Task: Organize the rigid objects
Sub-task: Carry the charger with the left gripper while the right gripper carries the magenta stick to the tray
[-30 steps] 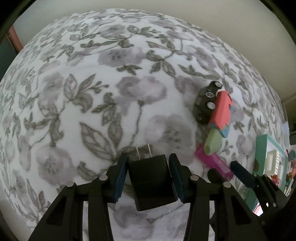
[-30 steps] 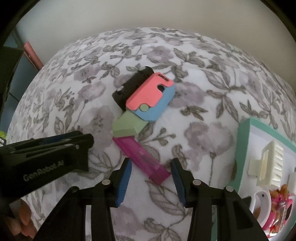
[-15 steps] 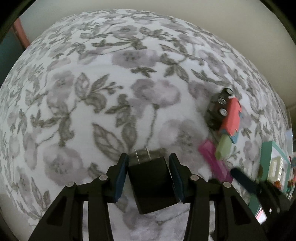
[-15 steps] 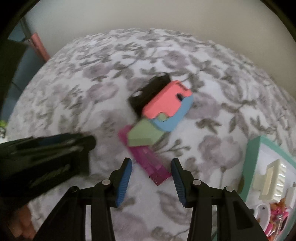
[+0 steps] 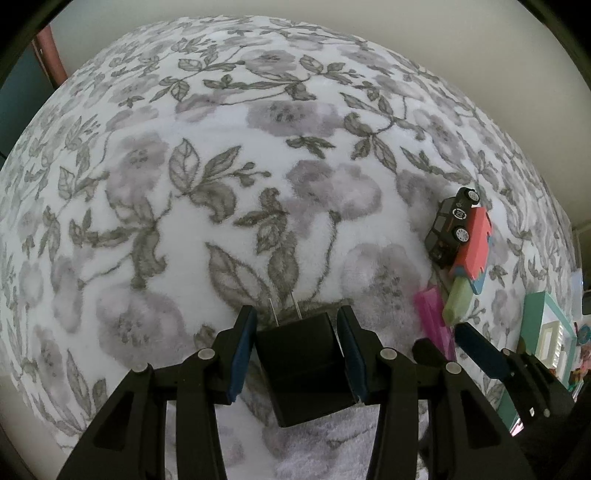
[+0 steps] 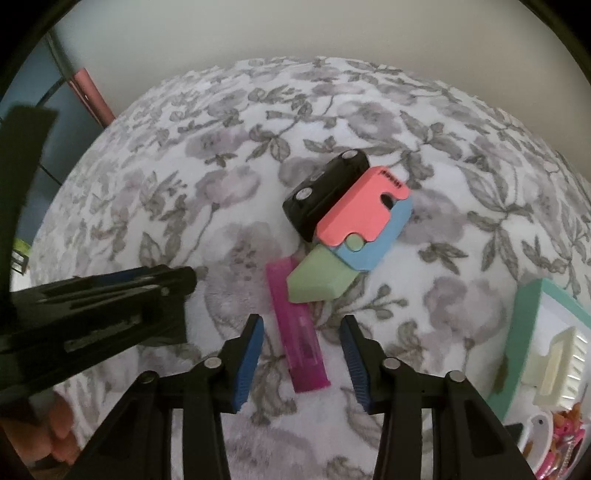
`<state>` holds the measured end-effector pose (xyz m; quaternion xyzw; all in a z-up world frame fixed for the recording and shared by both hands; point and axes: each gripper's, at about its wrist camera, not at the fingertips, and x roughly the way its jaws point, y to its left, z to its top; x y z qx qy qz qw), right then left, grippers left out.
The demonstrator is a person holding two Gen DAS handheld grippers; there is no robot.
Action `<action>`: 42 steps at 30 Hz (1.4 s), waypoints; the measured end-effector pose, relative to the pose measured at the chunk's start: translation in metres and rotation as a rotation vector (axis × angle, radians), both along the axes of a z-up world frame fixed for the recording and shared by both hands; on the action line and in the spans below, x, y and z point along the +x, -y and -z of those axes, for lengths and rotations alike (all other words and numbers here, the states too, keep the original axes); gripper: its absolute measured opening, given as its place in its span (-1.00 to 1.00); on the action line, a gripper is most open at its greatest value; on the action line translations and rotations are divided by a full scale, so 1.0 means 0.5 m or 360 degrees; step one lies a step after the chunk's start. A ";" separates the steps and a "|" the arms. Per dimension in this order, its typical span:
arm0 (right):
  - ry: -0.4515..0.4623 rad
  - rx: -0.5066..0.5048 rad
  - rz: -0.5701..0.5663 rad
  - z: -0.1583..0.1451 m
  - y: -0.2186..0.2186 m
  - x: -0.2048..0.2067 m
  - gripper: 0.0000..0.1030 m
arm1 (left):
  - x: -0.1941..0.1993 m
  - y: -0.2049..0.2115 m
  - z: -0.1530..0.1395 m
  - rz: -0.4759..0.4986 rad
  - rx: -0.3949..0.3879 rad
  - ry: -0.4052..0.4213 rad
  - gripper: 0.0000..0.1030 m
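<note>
Floral blanket (image 5: 229, 155) fills my view. My left gripper (image 5: 297, 350) clamps the black charger (image 5: 306, 365), prongs forward. My right gripper (image 6: 301, 354) is closing around the pink case (image 6: 299, 332), pads not yet touching it.

Fleecy floral blanket (image 5: 258, 155); matt black plastic charger (image 5: 306, 365), metal prongs; translucent glossy pink case (image 6: 299, 328).

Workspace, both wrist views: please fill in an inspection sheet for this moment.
Surface: floral blanket.
Job's things: black charger; pink case; toy car, coral, blue and green blocks touching in a cluster.
Clutter: teal tray holding small items.
Grippers: left gripper shut on the charger; right gripper closing around the pink case, pads not touching.
Cables: nothing seen.
Surroundings: pale wall.
</note>
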<state>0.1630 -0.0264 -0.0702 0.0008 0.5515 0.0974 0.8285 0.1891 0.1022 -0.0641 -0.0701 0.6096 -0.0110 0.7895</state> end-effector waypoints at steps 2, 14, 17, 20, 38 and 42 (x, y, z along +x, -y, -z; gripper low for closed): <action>0.0036 -0.0068 -0.0043 0.000 -0.016 -0.002 -0.30 | 0.000 0.003 0.001 0.0000 0.0003 0.0000 -0.09; 0.0007 -0.0068 0.0009 0.002 -0.011 -0.030 -0.58 | 0.008 0.045 0.013 0.0105 0.0103 -0.0013 -0.10; -0.0004 -0.0062 0.0034 0.001 -0.003 -0.050 -0.58 | -0.001 0.049 0.013 0.0141 0.0104 -0.0009 -0.16; -0.0018 -0.0062 0.0057 0.001 0.001 -0.073 -0.58 | -0.013 0.047 0.013 0.0143 0.0107 -0.0011 -0.16; 0.0073 0.0223 0.0209 -0.125 0.123 -0.227 -0.59 | -0.097 0.112 -0.099 0.0171 0.0107 0.0172 -0.24; 0.0155 0.0235 0.0364 -0.177 0.206 -0.278 -0.59 | -0.107 0.121 -0.130 0.0209 0.0092 0.0277 -0.24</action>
